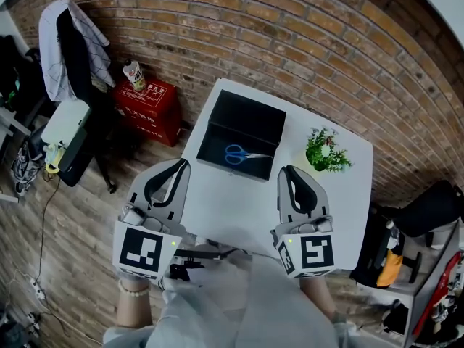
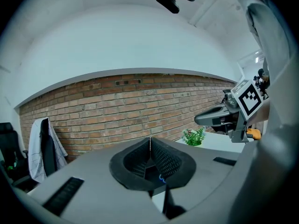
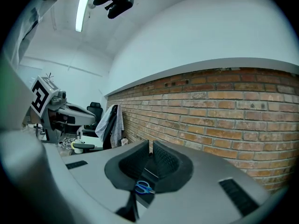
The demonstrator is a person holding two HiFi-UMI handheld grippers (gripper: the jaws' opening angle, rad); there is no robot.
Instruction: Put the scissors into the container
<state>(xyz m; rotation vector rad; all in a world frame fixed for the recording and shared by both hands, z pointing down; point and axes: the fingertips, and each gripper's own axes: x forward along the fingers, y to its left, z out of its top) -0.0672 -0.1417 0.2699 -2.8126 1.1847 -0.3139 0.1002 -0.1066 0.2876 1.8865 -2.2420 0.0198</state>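
Observation:
Blue-handled scissors [image 1: 239, 154] lie inside the black box-shaped container [image 1: 250, 114] at the far side of the white table [image 1: 239, 209]. My left gripper [image 1: 180, 165] hovers over the table's near left part, short of the container, jaws shut with nothing between them. My right gripper [image 1: 288, 171] hangs to the container's near right, also shut and empty. In the left gripper view the jaw tips meet [image 2: 150, 141] and a bit of blue scissors [image 2: 161, 177] shows below them. The right gripper view shows the scissors [image 3: 144, 187] under its closed jaws [image 3: 150, 146].
A small potted plant [image 1: 326, 151] stands on the table right of the container. A brick wall runs behind the table. On the floor to the left are a red box [image 1: 148, 107] and a chair with a jacket [image 1: 69, 42].

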